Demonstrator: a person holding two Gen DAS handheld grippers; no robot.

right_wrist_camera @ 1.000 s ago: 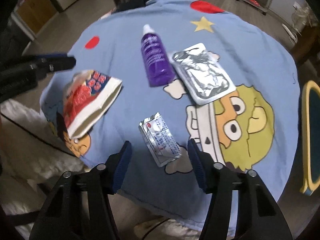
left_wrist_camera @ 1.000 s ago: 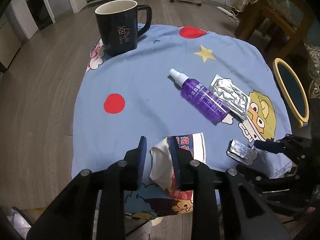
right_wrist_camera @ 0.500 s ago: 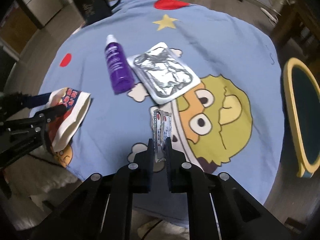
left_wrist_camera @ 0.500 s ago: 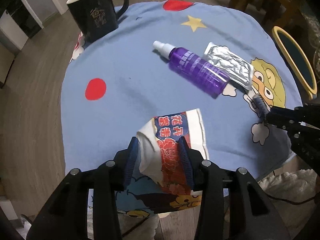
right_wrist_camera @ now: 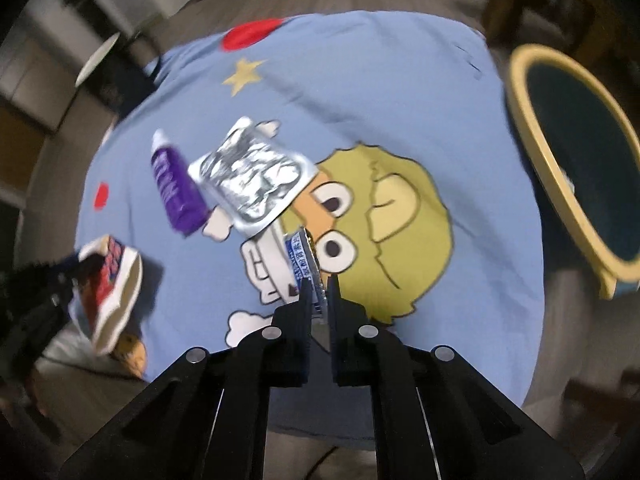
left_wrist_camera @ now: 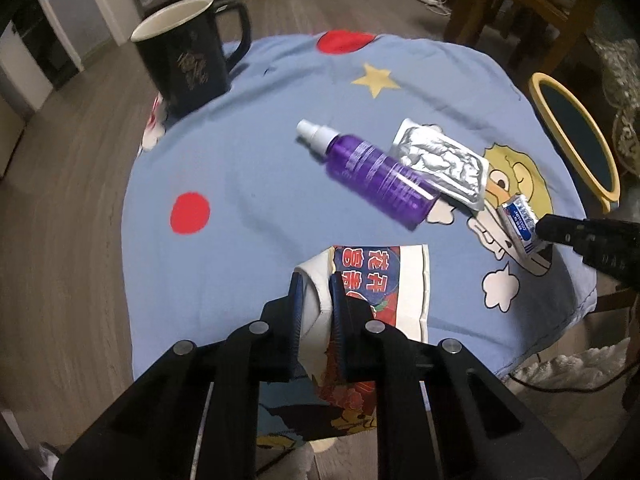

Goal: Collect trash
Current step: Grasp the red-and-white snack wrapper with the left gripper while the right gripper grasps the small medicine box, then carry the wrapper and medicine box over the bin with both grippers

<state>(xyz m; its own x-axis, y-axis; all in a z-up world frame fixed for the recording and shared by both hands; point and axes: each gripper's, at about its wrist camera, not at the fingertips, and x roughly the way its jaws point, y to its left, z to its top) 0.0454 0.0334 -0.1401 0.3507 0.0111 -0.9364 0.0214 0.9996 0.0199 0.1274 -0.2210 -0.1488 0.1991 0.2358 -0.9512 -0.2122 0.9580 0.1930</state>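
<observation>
Trash items are divided between both claws and the desk [left_wrist_camera: 248,184], which is covered with a blue cartoon cloth. Left claw [left_wrist_camera: 316,300] is clamped on the white torn edge of a red-and-blue snack wrapper [left_wrist_camera: 384,284] at the near edge of the desk. Right claw [right_wrist_camera: 319,294] is clamped on a small blue-and-white sachet [right_wrist_camera: 302,258], held upright above the cloth; contact between the sachet's far end and the cloth cannot be confirmed, as this view is blurred. On the desk, a crumpled foil blister pack [left_wrist_camera: 442,162] lies just beside a purple spray bottle [left_wrist_camera: 376,174], apparently touching it. A dark mug [left_wrist_camera: 188,66] stands upright at the far left. A yellow-rimmed bin [right_wrist_camera: 580,168] sits beyond the right edge of the desk.
</observation>
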